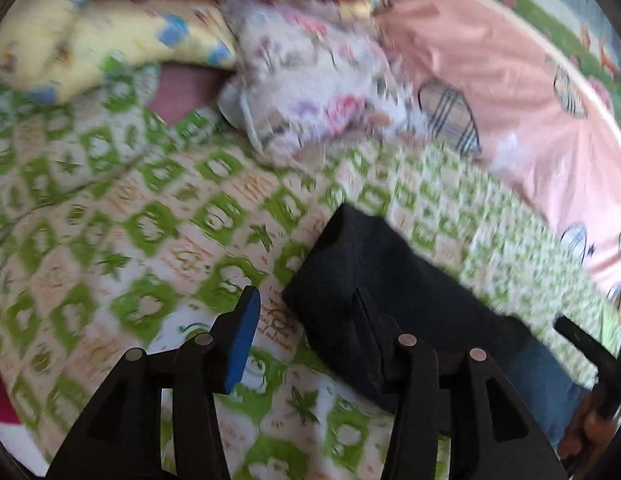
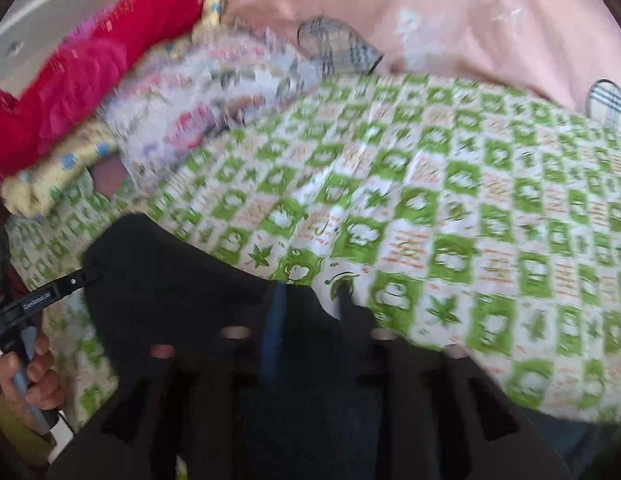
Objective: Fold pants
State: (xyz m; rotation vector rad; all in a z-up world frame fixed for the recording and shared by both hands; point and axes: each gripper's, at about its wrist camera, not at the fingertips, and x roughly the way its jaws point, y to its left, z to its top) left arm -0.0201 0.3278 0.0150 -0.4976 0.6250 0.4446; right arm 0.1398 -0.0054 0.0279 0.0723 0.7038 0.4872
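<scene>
Pants [image 1: 374, 280], dark and folded, lie on the green-patterned sheet [image 1: 150, 220]. Left gripper [image 1: 306, 320] and right gripper [image 2: 310, 312] both stand released, cloth loose between their fingers.

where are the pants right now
The dark pants lie folded on the green-patterned sheet, lower right in the left wrist view by the left claw, and lower left in the right wrist view.

Dark pants [image 1: 374, 280], folded into a thick bundle, lie on the green-checked bedsheet [image 1: 150, 220].
</scene>
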